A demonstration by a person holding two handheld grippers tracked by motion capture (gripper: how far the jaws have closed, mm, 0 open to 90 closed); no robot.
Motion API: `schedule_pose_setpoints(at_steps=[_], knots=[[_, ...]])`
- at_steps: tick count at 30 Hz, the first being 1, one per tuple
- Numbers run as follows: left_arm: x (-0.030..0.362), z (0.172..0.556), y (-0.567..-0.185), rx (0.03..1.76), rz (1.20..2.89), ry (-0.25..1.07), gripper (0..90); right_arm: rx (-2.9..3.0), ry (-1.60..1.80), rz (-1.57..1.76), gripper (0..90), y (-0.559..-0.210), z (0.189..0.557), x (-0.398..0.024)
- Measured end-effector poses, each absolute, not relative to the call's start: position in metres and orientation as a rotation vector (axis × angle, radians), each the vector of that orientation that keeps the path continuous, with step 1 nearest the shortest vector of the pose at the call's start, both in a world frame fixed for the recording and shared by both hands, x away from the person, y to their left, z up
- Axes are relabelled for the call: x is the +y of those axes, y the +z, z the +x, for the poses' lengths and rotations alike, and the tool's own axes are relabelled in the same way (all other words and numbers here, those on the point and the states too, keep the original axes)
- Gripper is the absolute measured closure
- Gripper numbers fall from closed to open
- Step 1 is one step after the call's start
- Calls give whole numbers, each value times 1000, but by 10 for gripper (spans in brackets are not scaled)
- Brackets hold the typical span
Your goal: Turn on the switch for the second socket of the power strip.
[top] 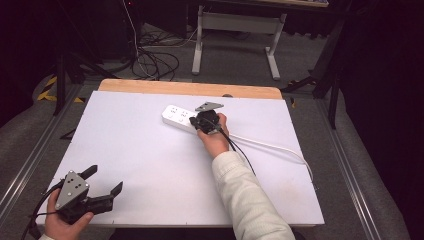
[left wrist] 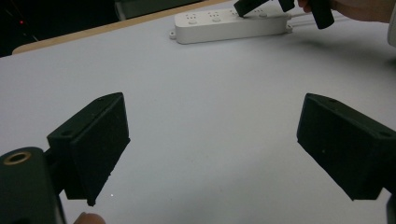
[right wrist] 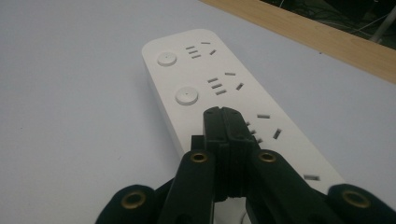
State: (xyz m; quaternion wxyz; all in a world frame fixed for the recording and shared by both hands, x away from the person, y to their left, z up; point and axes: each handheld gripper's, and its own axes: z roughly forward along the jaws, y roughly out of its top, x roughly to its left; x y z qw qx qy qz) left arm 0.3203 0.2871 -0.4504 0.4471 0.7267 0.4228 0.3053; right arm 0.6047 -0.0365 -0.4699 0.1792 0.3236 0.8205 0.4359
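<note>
A white power strip (top: 176,116) lies flat at the far middle of the white table (top: 150,155). In the right gripper view the power strip (right wrist: 219,88) shows round switch buttons (right wrist: 186,95) beside its sockets. My right gripper (top: 201,123) is shut with nothing between the jaws, and its tip (right wrist: 223,116) rests on or just above the strip's top face, where the row of buttons continues. My left gripper (top: 106,179) is held low at the near left corner, wide open and empty. The left gripper view looks between its jaws (left wrist: 215,140) toward the strip (left wrist: 224,25).
The strip's white cable (top: 280,147) runs right across the table toward its right edge. A wooden strip (top: 190,88) borders the far side. Beyond it are floor cables (top: 150,62) and a white desk frame (top: 235,35).
</note>
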Motion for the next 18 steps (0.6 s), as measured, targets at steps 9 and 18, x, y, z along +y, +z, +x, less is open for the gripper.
schedule_pose_setpoints(at_steps=[9, 18], knots=[[287, 321, -451, 1046, 1803, 755, 97, 2320, 1211, 917, 900, -470, 604, -35], [286, 321, -451, 1048, 1805, 752, 96, 2319, 1185, 923, 900, -470, 603, -32]])
